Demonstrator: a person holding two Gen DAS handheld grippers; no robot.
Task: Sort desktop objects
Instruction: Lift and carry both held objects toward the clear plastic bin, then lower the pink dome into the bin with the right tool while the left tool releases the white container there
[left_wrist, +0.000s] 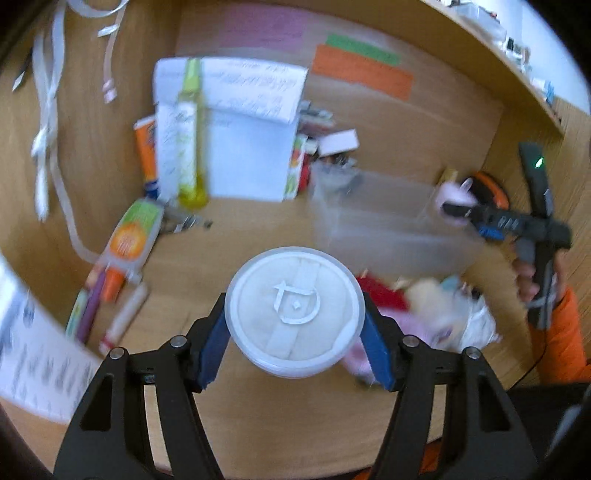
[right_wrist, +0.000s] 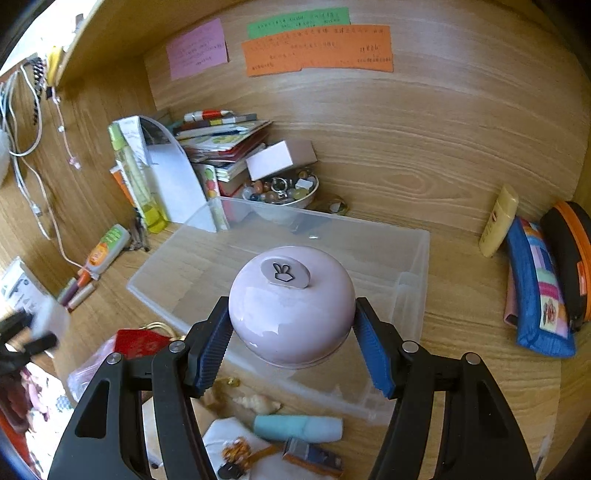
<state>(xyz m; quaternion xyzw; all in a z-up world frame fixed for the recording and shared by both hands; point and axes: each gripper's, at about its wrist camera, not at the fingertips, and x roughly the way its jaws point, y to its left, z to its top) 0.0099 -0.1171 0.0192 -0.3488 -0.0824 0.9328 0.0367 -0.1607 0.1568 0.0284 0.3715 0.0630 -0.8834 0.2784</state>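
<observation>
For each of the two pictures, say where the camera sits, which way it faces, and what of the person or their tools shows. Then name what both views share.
Left wrist: sits behind the left claw, facing down at the desk; the claw grips a white round tub; the other claw and an orange sleeve show.
Right wrist: sits behind the right claw, facing down toward the back wall; it grips a pink jar.
Shared: the clear bin, coloured notes, yellow-green bottle.

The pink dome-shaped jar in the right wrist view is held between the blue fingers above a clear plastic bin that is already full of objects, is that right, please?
Not quite: the clear plastic bin is empty, with only the wooden desk showing through its bottom. The right wrist view shows this. The rest stands: the pink dome-shaped jar is held between the blue fingers above that bin.
</observation>
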